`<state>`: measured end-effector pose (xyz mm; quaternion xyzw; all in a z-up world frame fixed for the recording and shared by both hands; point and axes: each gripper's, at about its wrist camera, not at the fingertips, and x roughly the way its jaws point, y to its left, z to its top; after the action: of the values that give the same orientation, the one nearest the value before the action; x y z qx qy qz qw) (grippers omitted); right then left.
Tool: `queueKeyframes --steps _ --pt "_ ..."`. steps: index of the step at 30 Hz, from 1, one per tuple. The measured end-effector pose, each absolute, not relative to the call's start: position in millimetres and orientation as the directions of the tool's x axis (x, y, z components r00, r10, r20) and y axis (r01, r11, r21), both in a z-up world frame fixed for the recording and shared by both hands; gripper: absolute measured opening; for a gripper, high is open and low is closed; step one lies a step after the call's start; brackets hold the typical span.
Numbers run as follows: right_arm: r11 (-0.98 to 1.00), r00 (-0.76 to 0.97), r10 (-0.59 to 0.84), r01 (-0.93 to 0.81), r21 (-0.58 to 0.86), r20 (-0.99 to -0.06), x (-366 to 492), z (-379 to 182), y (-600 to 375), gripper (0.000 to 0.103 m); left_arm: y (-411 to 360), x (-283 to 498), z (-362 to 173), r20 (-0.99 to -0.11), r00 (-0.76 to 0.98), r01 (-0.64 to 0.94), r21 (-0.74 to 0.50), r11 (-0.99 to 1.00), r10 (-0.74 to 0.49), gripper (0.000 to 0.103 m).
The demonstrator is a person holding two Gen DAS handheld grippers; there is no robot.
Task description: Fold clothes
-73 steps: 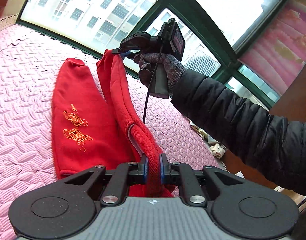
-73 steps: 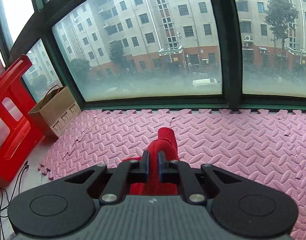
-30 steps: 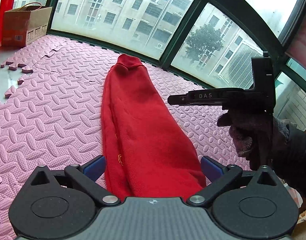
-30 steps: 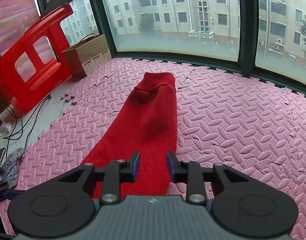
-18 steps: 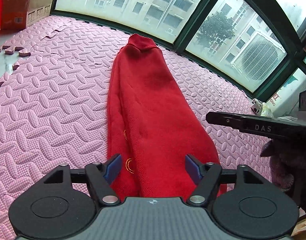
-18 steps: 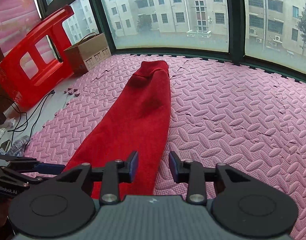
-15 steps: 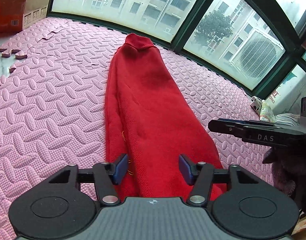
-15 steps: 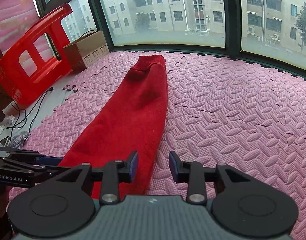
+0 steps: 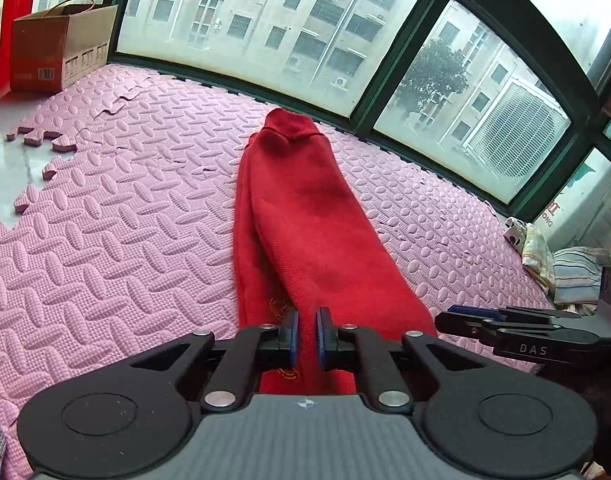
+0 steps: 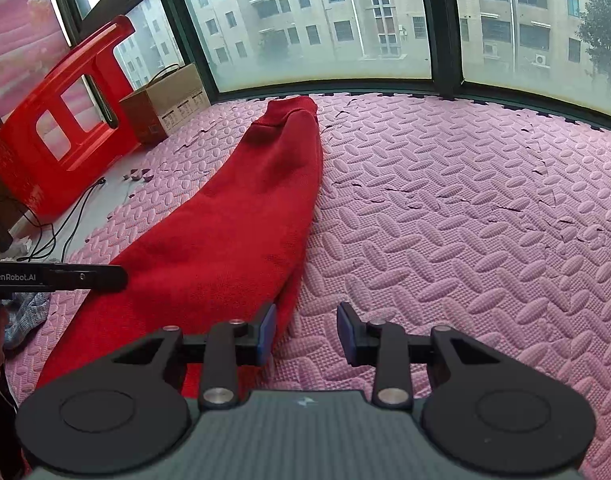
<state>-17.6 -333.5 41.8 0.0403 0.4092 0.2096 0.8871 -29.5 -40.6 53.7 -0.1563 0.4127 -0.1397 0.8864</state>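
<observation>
Red knit fabric, a folded garment (image 9: 305, 216), lies lengthwise on the pink foam floor mat (image 9: 105, 216), its narrow ribbed end pointing toward the windows (image 9: 265, 20) and its wider end nearest the cameras. Gold embroidery (image 9: 279, 304) peeks out along the left edge of the fold, close to the near end. In the right wrist view the same garment (image 10: 241, 216) runs diagonally from the lower left up toward the window frame, and it looks smooth on top.

At the near end, the left claw (image 9: 306, 338) is drawn narrow, its blue-padded fingers (image 9: 292, 336) pinched on the red cloth between them. The right claw (image 10: 305, 334) stands wide, with bare pink mat showing in the gap; its left pad (image 10: 267, 330) sits just beside the garment's right edge, though whether it touches the cloth cannot be told. In the left wrist view the right claw (image 9: 465, 316) shows from the side, just right of the garment's near corner.

Interlocking tiles of the mat end in a jagged edge on the left, where a pale bare floor (image 9: 9, 160) begins. A brown cardboard box (image 9: 61, 48) with a handle stands there, beside a red plastic stool (image 10: 61, 120) tipped against the wall. Black cables (image 10: 65, 220) trail over the floor below it. Striped folded cloths (image 9: 561, 264) lie at the far right of the mat. Apartment blocks show through the glass.
</observation>
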Motion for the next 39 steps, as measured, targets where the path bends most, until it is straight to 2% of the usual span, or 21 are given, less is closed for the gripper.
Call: queueKeyframes --steps 3,9,11,13,16,18,19,21,26,33,39 --pt "0.908 0.573 0.406 -0.342 0.243 -0.712 -20 40 -333 0.033 -34 -30 40 -0.711 0.603 0.087 -0.392 0.916 -0.362 0.01" --pt "0.899 0.563 0.427 -0.348 0.266 -0.708 -21 39 -334 0.033 -30 -32 47 -0.694 0.611 0.112 -0.402 0.909 -0.382 0.011" --pt "0.897 0.56 0.433 -0.345 0.276 -0.707 -22 37 -335 0.033 -32 -32 48 -0.698 0.61 0.113 -0.392 0.913 -0.375 0.015" --pt "0.897 0.558 0.435 -0.342 0.281 -0.707 -23 36 -336 0.033 -35 -32 48 -0.702 0.609 0.116 -0.381 0.917 -0.368 0.031" --pt "0.895 0.552 0.44 -0.337 0.292 -0.708 -23 33 -337 0.033 -40 -33 46 -0.704 0.607 0.131 -0.369 0.92 -0.368 0.035" --pt "0.894 0.551 0.441 -0.339 0.293 -0.709 -23 33 -337 0.033 -46 -33 45 -0.703 0.605 0.156 -0.354 0.922 -0.373 0.029" --pt "0.894 0.551 0.442 -0.34 0.293 -0.708 -24 33 -338 0.033 -48 -32 45 -0.705 0.605 0.168 -0.343 0.924 -0.371 0.014" --pt "0.893 0.551 0.443 -0.344 0.292 -0.707 -24 33 -338 0.033 -48 -33 47 -0.698 0.611 0.18 -0.335 0.925 -0.372 0.008" --pt "0.879 0.545 0.464 -0.381 0.287 -0.698 -25 36 -337 0.033 -34 -38 61 -0.649 0.654 0.174 -0.371 0.912 -0.388 0.006" --pt "0.83 0.52 0.541 -0.458 0.319 -0.661 -21 35 -334 0.033 -21 -31 37 -0.703 0.607 0.104 -0.391 0.914 -0.37 0.006" --pt "0.718 0.431 0.645 -0.625 0.306 -0.631 -12 40 -324 0.035 -26 -30 38 -0.714 0.598 0.132 -0.36 0.923 -0.364 0.006"
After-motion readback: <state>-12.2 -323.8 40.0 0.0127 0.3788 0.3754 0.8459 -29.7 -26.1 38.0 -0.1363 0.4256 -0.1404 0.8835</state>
